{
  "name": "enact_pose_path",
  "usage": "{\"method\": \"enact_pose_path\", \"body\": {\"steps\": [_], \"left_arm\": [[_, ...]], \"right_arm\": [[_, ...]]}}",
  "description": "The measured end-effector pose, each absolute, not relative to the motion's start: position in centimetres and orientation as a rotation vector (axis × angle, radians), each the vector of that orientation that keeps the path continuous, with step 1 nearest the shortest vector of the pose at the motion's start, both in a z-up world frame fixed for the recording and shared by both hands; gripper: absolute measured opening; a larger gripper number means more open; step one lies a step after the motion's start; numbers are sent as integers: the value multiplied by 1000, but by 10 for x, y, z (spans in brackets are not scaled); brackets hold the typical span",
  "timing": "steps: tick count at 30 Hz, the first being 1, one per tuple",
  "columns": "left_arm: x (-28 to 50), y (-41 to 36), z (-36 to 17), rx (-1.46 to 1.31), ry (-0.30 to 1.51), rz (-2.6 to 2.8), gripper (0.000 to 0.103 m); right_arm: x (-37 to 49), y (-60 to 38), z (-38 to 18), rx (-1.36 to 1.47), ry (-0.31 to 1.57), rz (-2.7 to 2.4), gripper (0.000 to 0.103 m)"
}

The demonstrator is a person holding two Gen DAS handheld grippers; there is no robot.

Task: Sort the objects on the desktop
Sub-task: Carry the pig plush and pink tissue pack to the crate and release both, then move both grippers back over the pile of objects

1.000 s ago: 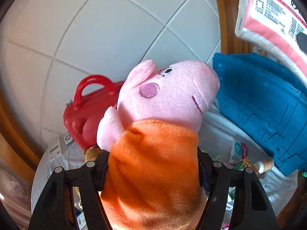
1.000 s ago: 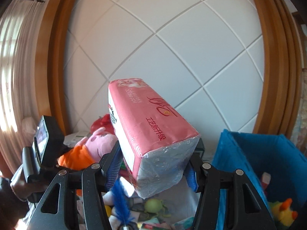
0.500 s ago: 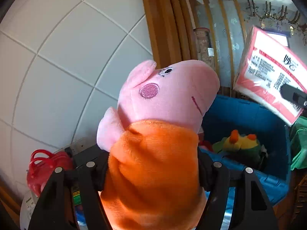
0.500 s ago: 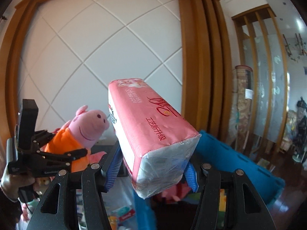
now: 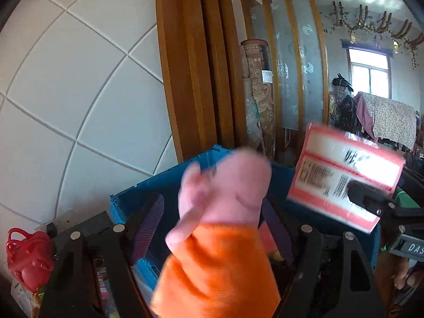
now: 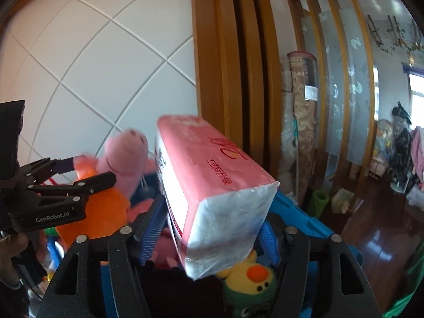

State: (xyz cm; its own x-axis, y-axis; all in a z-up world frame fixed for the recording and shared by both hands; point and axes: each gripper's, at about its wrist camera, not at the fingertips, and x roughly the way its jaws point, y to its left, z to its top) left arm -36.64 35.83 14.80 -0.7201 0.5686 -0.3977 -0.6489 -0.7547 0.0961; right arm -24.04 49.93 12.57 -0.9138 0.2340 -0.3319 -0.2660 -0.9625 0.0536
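Note:
A pink pig plush in an orange dress (image 5: 222,225) sits blurred between the spread fingers of my left gripper (image 5: 212,212), over the blue crate (image 5: 137,193). The fingers stand apart from the plush. In the right wrist view the plush (image 6: 116,175) hangs beside the left gripper (image 6: 79,172). My right gripper (image 6: 212,225) is shut on a pink tissue pack (image 6: 212,185), held above the blue crate (image 6: 304,217). The pack also shows in the left wrist view (image 5: 344,175).
A yellow-green duck plush (image 6: 251,278) and other toys lie in the crate. A red toy bag (image 5: 26,257) sits at the left by the white tiled wall (image 5: 79,92). A wooden frame (image 5: 190,79) and a rolled carpet (image 5: 259,92) stand behind.
Both grippers have swung right and come over the blue crate. My left gripper's fingers have opened and the pig plush has slipped lower and blurred. The tissue pack stays clamped.

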Motion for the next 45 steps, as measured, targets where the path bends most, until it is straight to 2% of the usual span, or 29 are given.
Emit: {"method": "enact_pose_path", "body": {"steps": [1, 2, 5, 16, 26, 35, 45], "left_arm": [[-368, 361, 151, -454, 293, 2416, 76], [-370, 364, 155, -453, 288, 2423, 77], [-372, 364, 157, -456, 301, 2446, 82], [-357, 343, 122, -522, 270, 2525, 82], [-332, 306, 103, -510, 297, 2709, 82], [-321, 220, 77, -552, 152, 2952, 82], [-311, 123, 28, -718, 305, 3152, 82]], "right_arm": [[-244, 507, 127, -457, 162, 2826, 98], [-241, 510, 130, -433, 182, 2816, 100], [-236, 520, 138, -368, 220, 2820, 100], [-225, 514, 134, -340, 241, 2864, 103], [-228, 478, 128, -370, 159, 2994, 103], [-233, 430, 128, -373, 128, 3130, 103], [-247, 335, 123, -411, 68, 3271, 103]]}}
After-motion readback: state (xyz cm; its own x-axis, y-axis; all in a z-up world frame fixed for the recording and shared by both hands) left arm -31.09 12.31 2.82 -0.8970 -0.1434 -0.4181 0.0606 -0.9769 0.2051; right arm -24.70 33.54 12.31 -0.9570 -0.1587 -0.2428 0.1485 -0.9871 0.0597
